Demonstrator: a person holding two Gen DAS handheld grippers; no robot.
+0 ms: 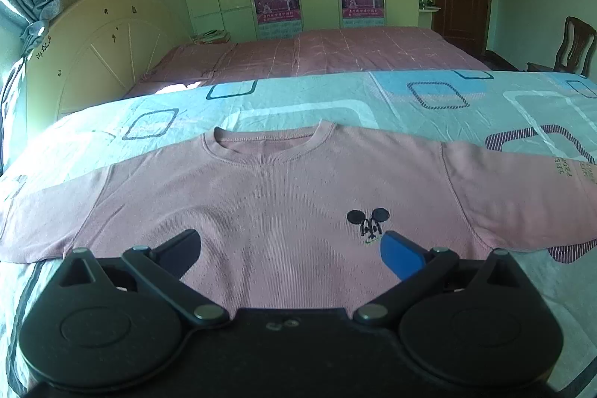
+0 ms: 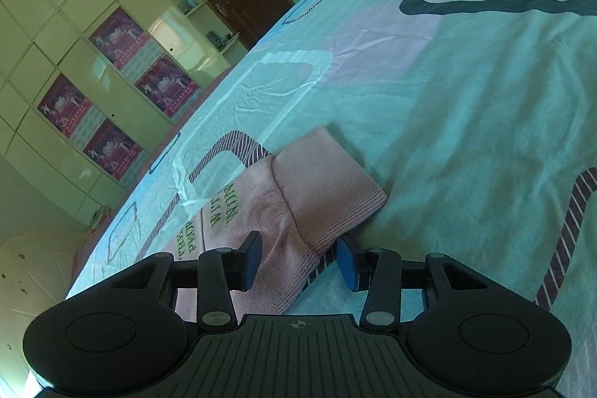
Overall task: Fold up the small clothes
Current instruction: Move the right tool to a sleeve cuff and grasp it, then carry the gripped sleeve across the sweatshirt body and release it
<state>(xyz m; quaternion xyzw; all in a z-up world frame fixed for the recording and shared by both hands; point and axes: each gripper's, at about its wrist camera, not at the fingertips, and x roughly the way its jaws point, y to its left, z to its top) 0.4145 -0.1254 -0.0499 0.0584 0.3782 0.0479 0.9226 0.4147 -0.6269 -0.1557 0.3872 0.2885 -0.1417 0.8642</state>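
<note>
A pink sweatshirt [image 1: 283,196] lies flat and face up on the patterned bedsheet [image 1: 335,99], sleeves spread to both sides. The left gripper [image 1: 290,250] hangs spread wide over its lower front, holding nothing. The right gripper [image 2: 297,262] stands parted around the sleeve cuff [image 2: 324,189], fingers [image 2: 250,258] either side of the fabric.

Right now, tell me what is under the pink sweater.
The pink sweater lies flat on a patterned bedsheet, which shows all around it. Anything beneath the sweater's body is covered and cannot be seen.
</note>
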